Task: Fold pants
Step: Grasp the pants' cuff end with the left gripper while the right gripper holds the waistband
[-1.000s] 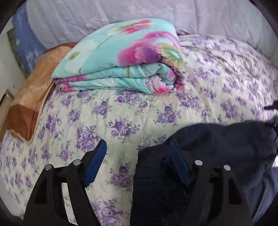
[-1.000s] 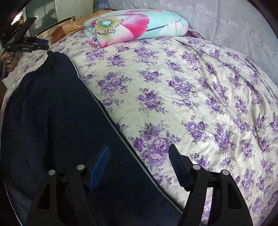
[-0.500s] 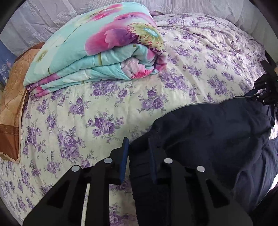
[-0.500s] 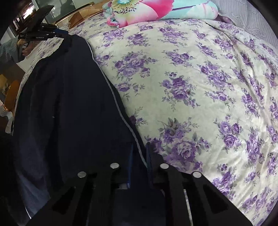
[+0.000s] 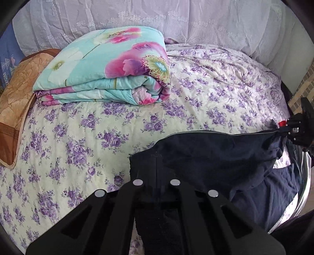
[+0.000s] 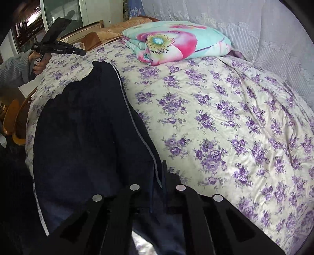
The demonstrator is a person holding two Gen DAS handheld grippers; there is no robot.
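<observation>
Navy pants [image 5: 215, 157] pinched by both tools; folded quilt [image 5: 109, 66] well beyond.

both grippers, left gripper [image 5: 156, 172] and right gripper [image 6: 158, 176], have closed onto the pants [image 5: 215, 155].

— Bed [image 5: 82, 137] under a cream cover with purple flowers, filling most of both views.
— Folded turquoise quilt [image 5: 106, 68] with pink blooms near the head, beside a brown-gold pillow [image 5: 17, 109].
— White lace curtain [image 5: 196, 21] along the far side.
— Wooden bed frame [image 6: 84, 31], plus a glass pane [image 6: 60, 13] beyond it. Soft daylight throughout.
</observation>
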